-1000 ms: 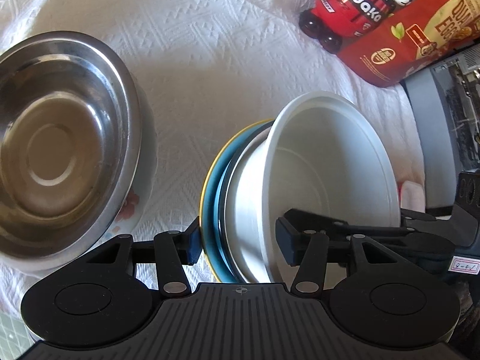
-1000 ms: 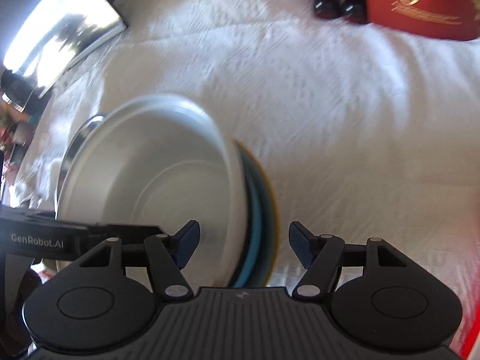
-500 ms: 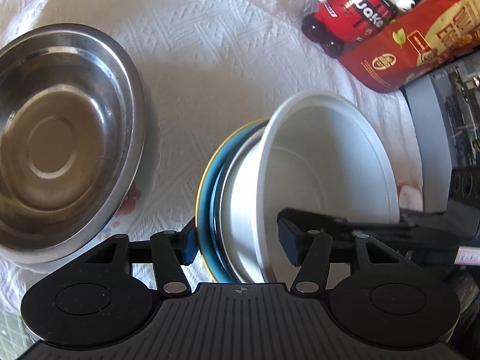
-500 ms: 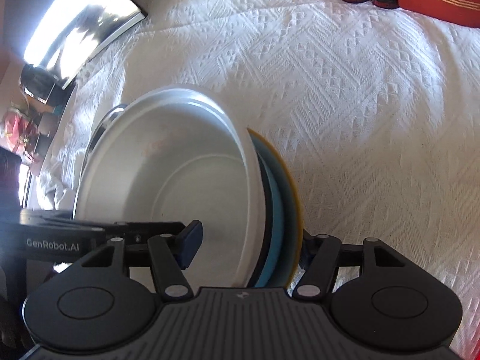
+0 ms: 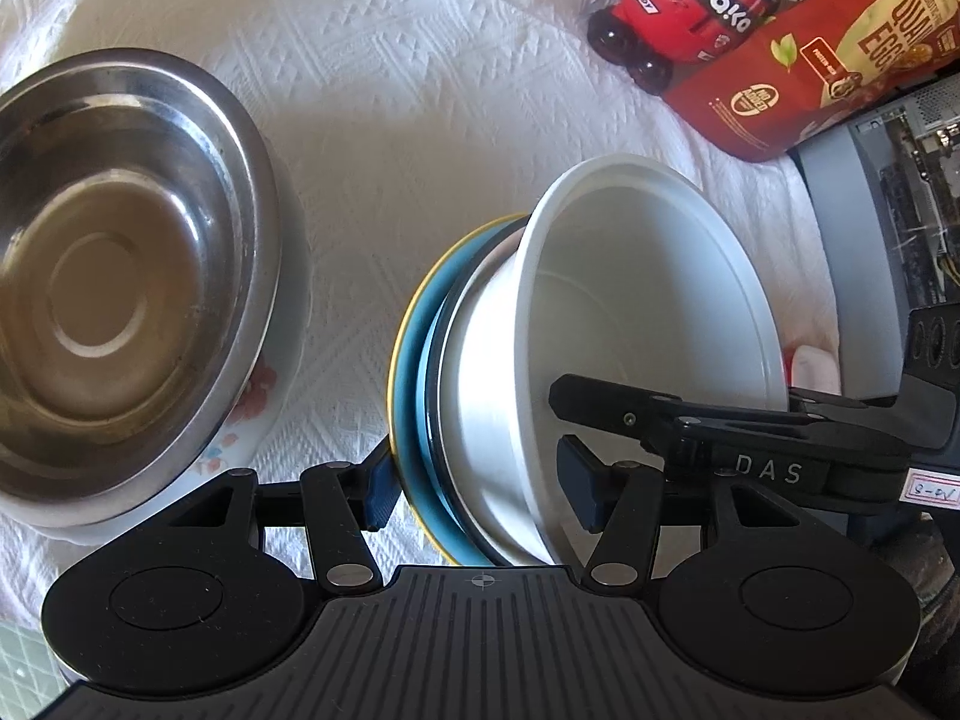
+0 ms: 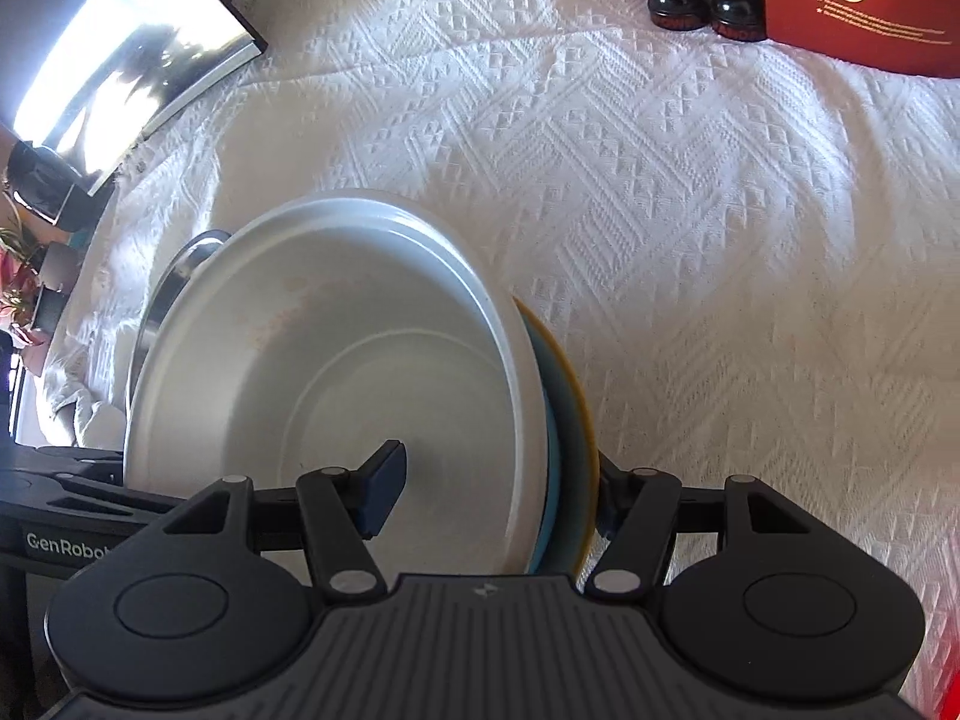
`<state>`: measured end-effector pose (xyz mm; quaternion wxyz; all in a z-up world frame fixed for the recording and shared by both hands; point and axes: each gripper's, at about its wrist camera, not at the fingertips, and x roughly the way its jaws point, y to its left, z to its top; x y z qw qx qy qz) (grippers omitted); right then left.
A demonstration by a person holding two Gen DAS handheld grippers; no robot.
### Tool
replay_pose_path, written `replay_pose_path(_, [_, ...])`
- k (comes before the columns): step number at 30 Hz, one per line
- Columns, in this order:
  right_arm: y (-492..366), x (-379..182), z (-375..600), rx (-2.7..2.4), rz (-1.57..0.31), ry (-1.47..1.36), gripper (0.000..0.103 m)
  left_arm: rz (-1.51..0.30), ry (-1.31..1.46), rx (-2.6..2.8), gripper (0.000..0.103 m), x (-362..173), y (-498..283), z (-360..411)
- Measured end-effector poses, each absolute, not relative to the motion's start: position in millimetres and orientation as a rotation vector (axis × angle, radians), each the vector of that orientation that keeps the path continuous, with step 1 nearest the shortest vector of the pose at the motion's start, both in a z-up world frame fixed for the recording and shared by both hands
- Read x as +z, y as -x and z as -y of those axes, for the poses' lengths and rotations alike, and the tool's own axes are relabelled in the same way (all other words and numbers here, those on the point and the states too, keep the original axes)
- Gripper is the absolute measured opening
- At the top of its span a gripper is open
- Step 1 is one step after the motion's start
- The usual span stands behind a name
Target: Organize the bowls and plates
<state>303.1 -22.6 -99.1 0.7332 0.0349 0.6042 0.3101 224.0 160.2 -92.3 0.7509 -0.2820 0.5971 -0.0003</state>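
Note:
A white bowl nests on a blue plate with a yellow rim, and the stack stands tilted on edge over the white cloth. My left gripper straddles the stack's lower edge with its jaws wide. One pad sits beside the yellow rim, the other inside the bowl with a small gap. My right gripper is shut on the same stack: one pad presses the inside of the white bowl, the other is hidden behind the yellow-rimmed plate. The right gripper's arm reaches in from the right.
A large steel bowl rests in a flowered dish to the left; its rim shows behind the stack. A red toy figure and a red food pouch lie at the back right. A grey box stands at the right.
The left gripper's jaws have widened and let go of the stack. The right gripper has moved in over the stack's edge and closed on the bowl and plate.

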Motion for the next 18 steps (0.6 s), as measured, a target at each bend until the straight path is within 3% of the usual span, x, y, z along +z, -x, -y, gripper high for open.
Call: replay_pose_path(18, [-290.3, -100.0, 25.3, 0.695, -1.36, -0.099, 0.064, -1.283, 0.613, 0.019, 0.059, -93.5, -231.4, -164.9])
